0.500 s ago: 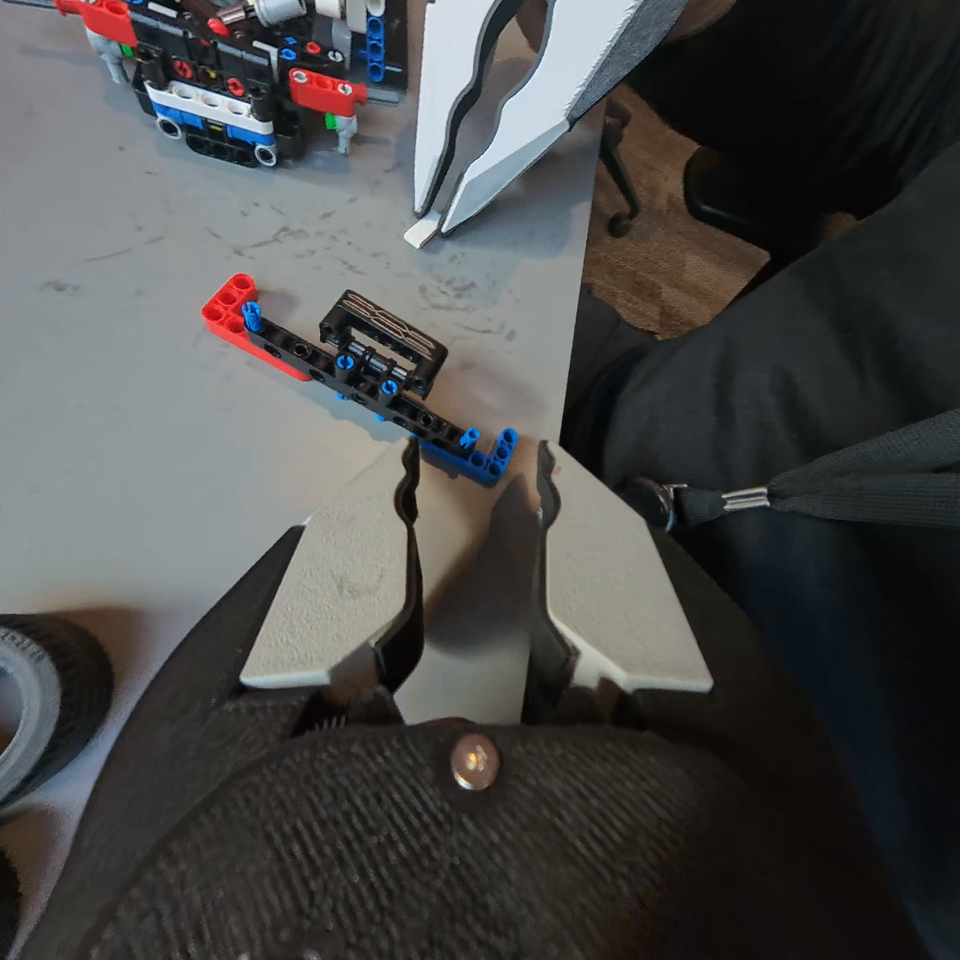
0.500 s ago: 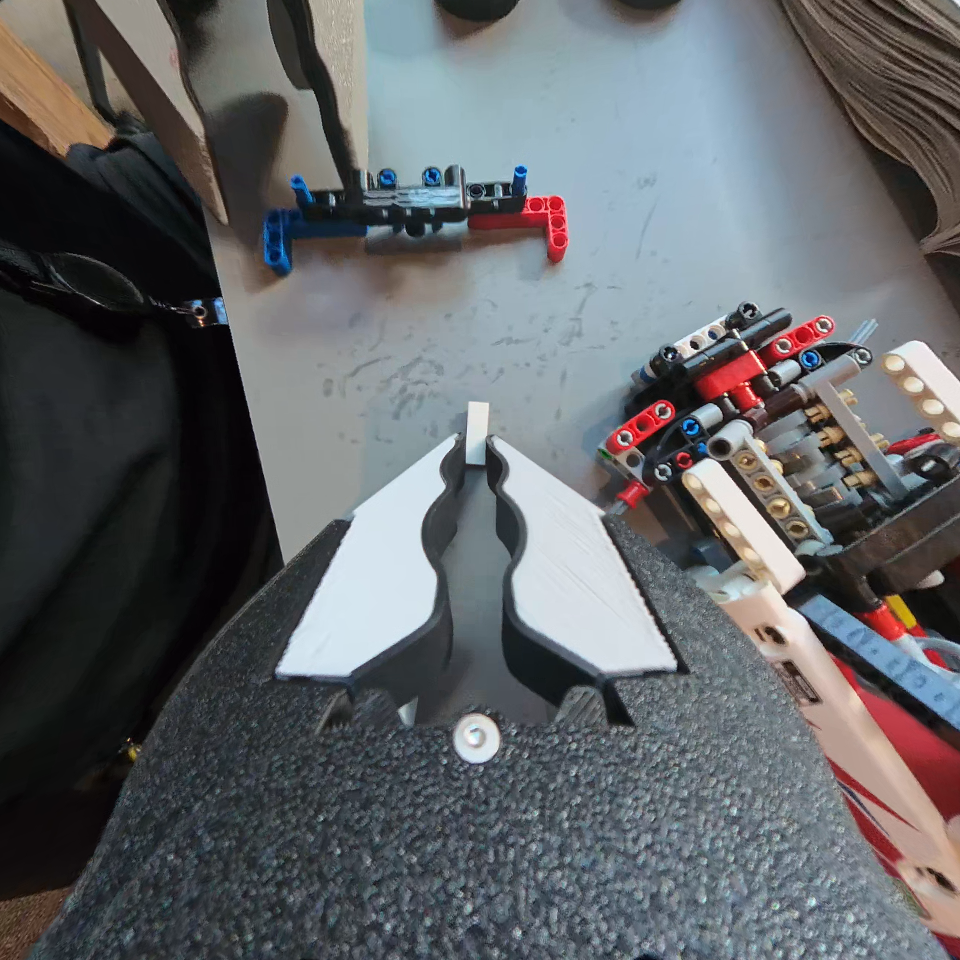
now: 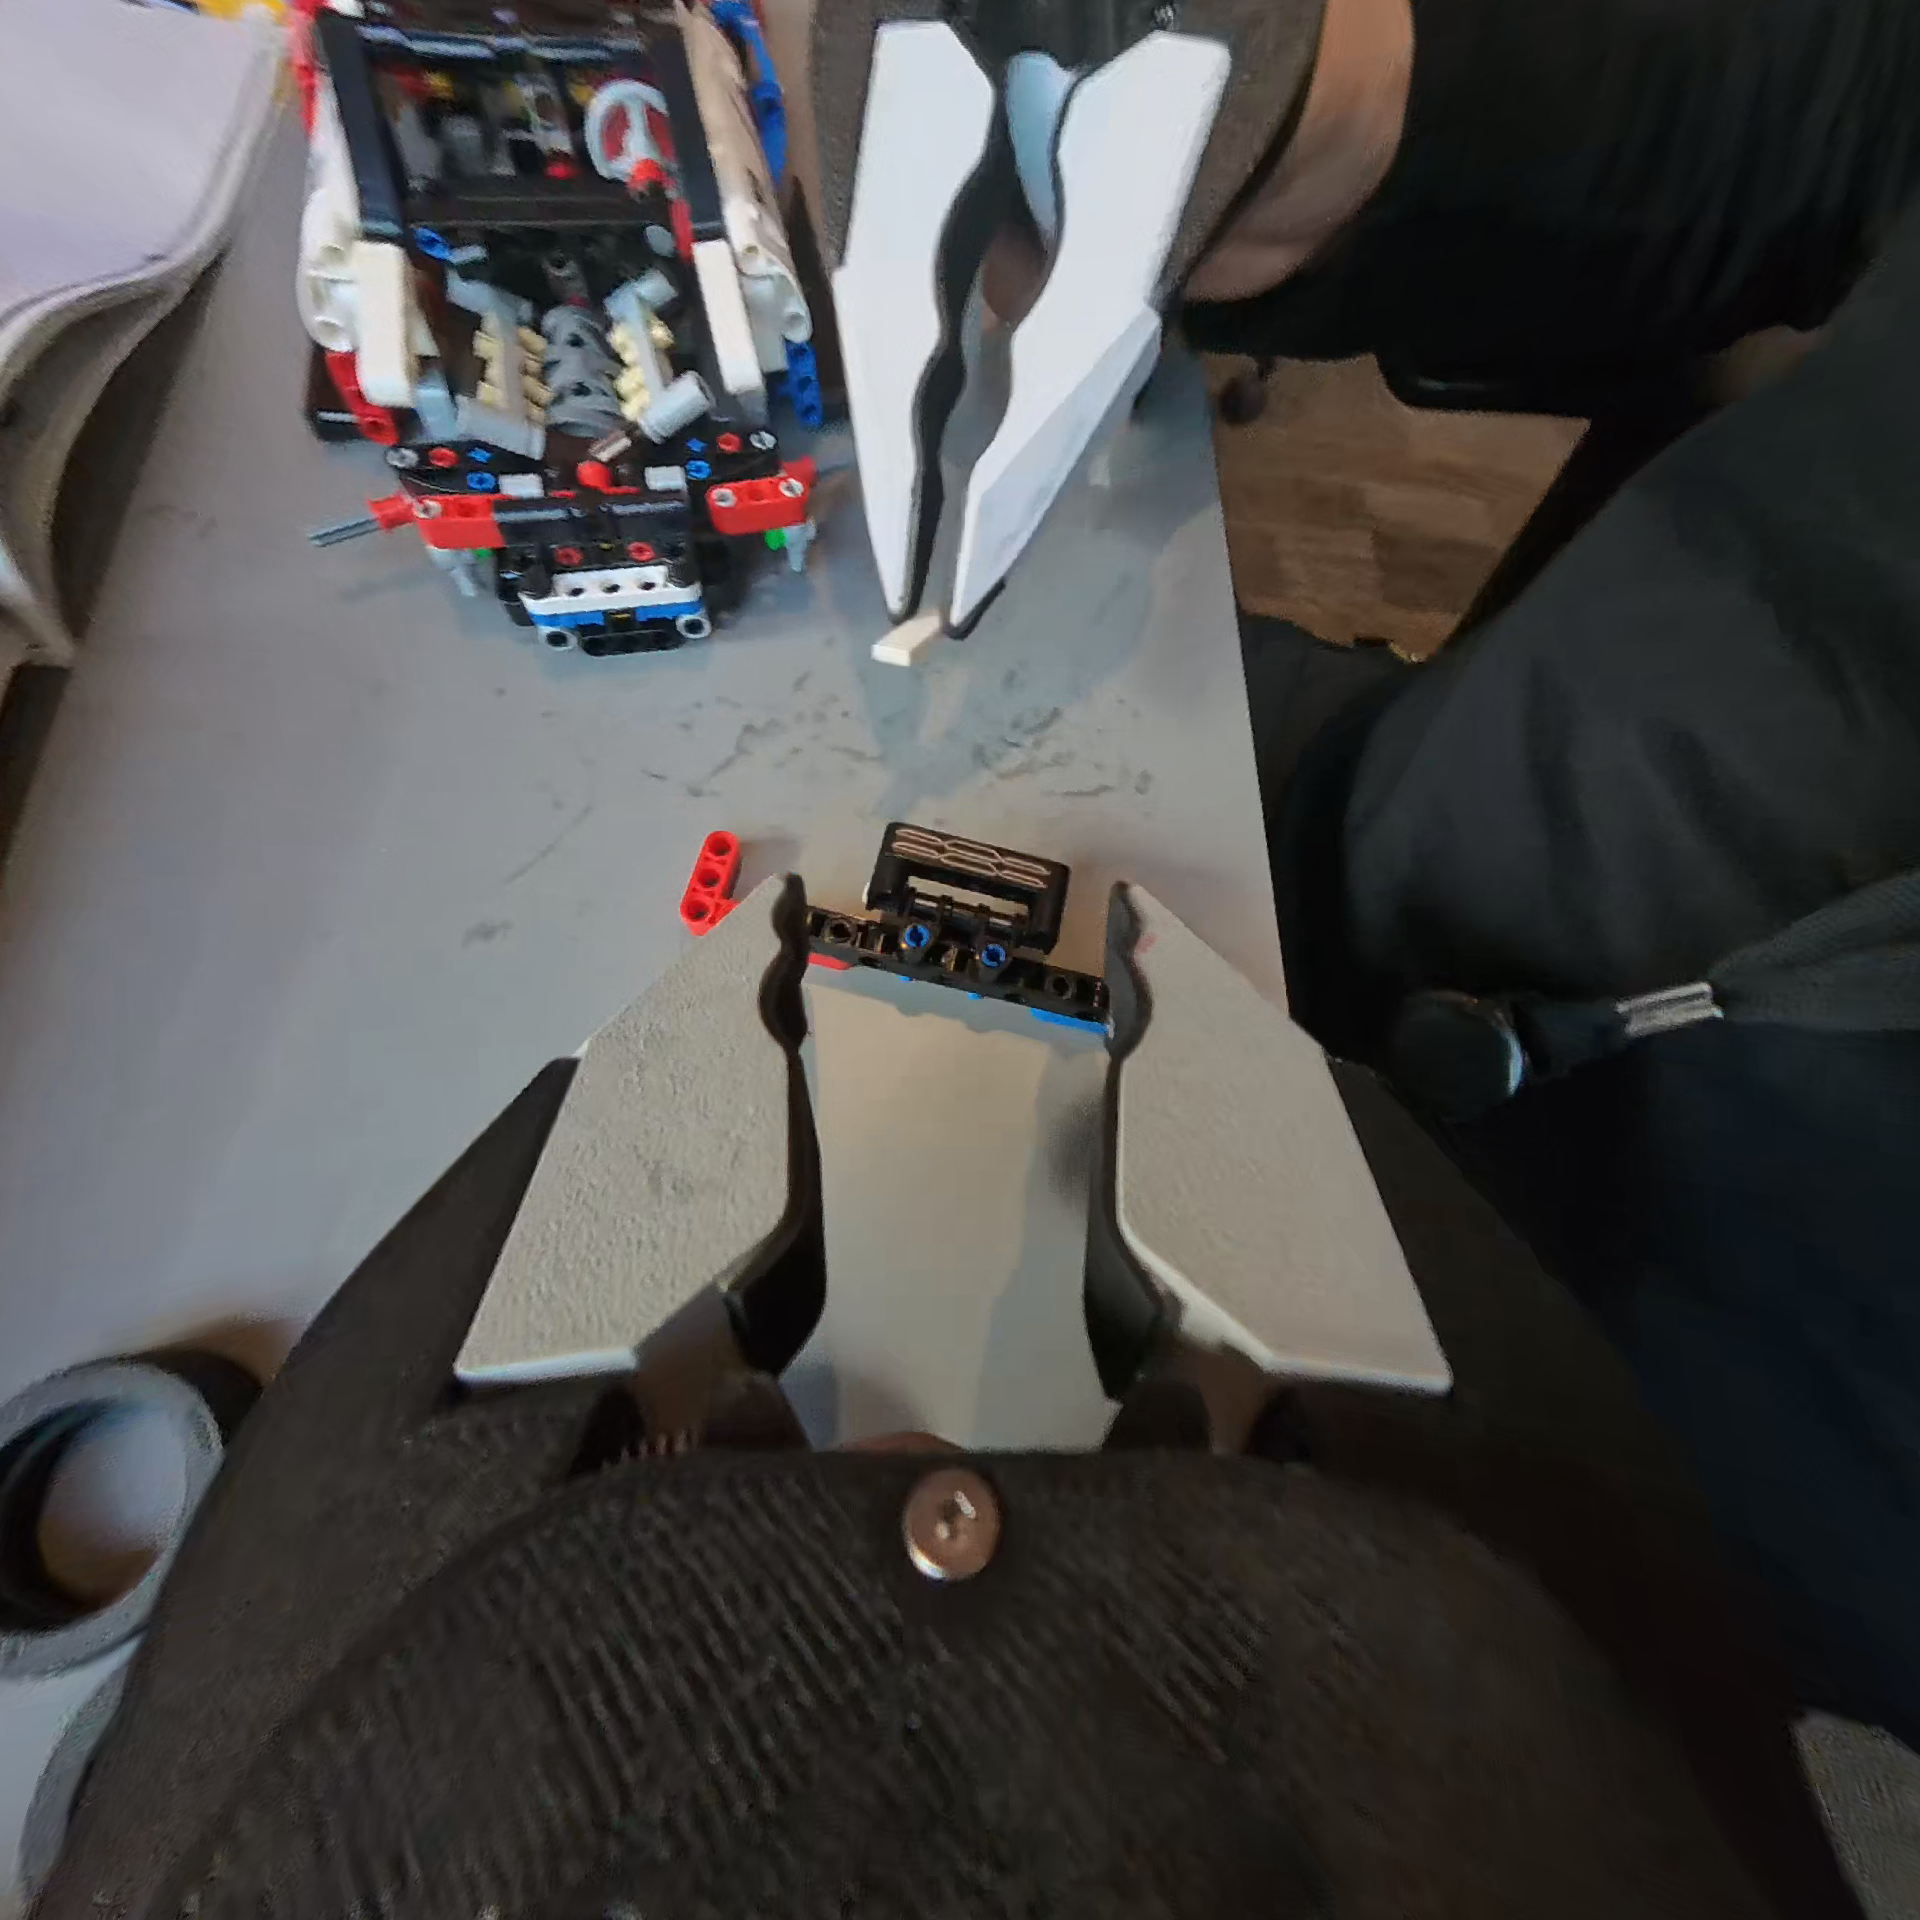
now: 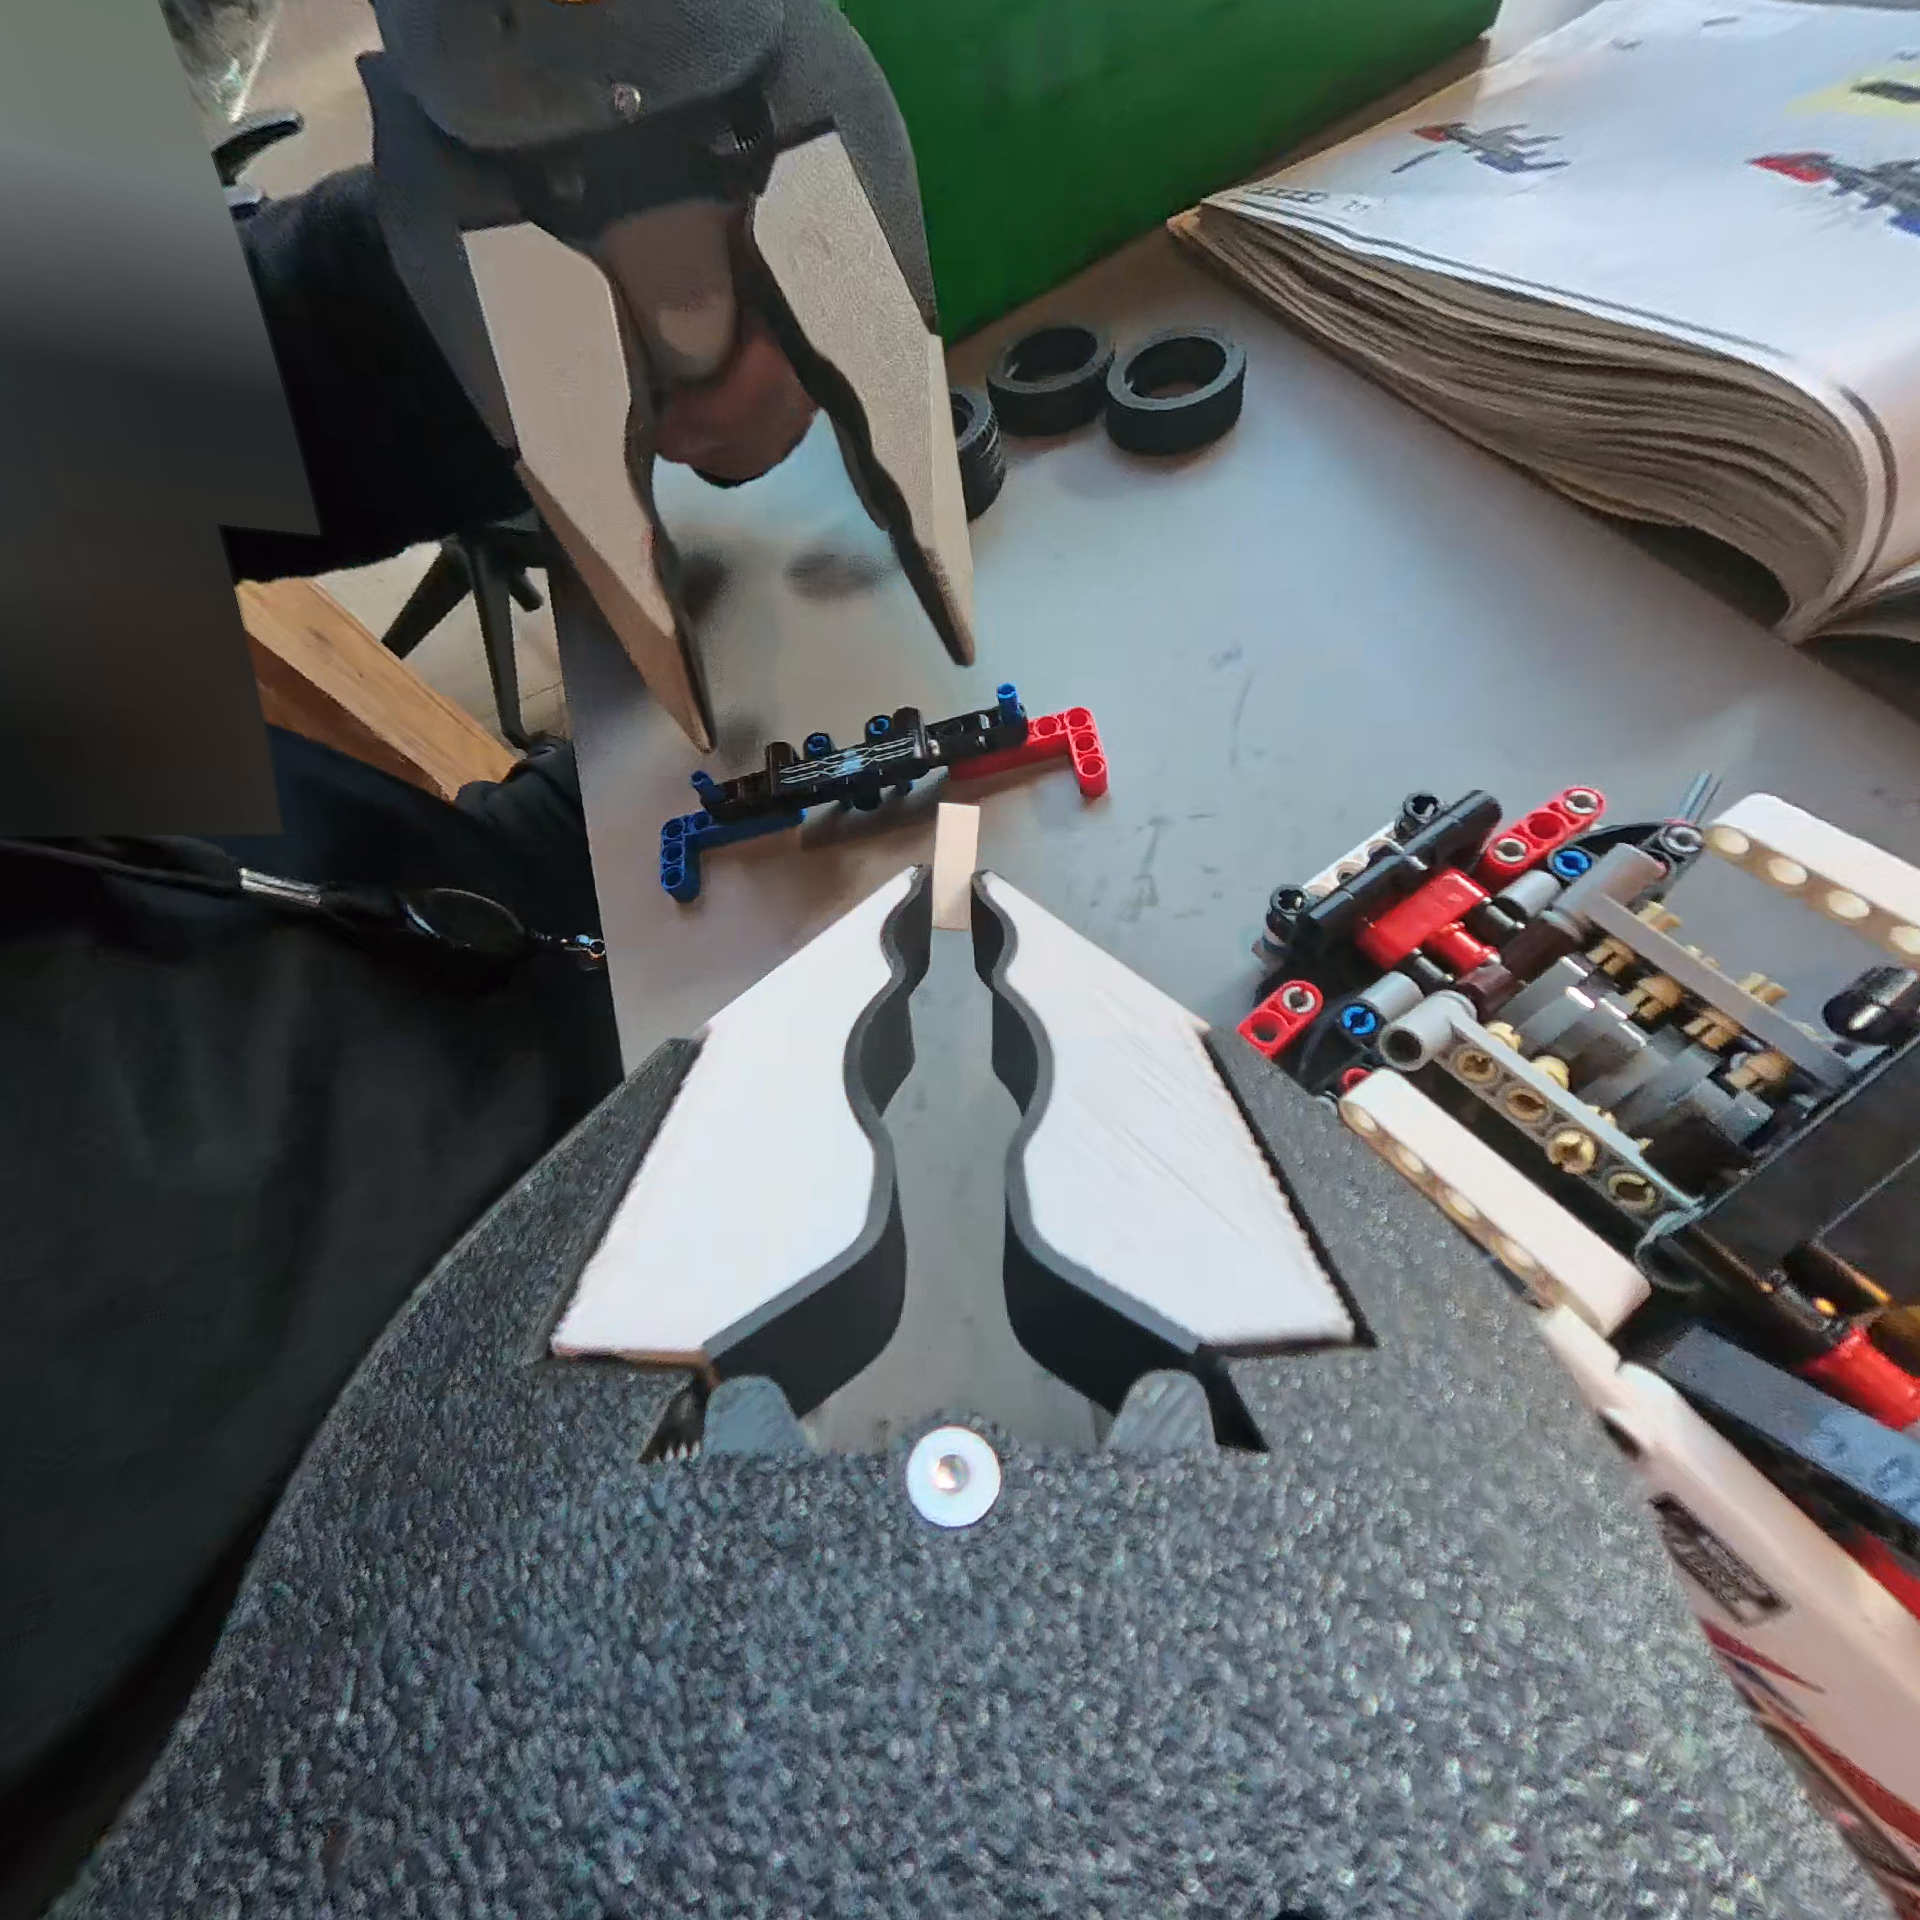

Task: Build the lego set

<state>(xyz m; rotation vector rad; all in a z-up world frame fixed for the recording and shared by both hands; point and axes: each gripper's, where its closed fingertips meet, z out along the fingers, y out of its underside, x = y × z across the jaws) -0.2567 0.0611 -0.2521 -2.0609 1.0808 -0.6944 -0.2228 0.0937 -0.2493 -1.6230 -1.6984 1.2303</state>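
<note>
Left tongs now spread wider over the beam

Left gripper (image 3: 951, 935) straddles the black beam assembly (image 3: 961, 935), seemingly untouched; right gripper (image 4: 951, 894) pinches a white piece (image 4: 956, 862) as before.

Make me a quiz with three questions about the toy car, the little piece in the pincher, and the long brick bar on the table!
1. Where is the long brick bar?
A. on the table near its edge
B. on top of the toy car
C. inside a tyre

2. What colours are the bar's two end pieces?
A. green and yellow
B. blue and red
C. both white

3. What is the right gripper doing?
A. wide open and empty
B. shut on a small white piece
C. holding a tyre

Answers:
1 A: the bar lies flat on the grey table beside its edge, apart from the toy car.
2 B: one end is blue, the other red.
3 B: the small white piece sticks out between its tips, while the left gripper is open over the bar.
</note>
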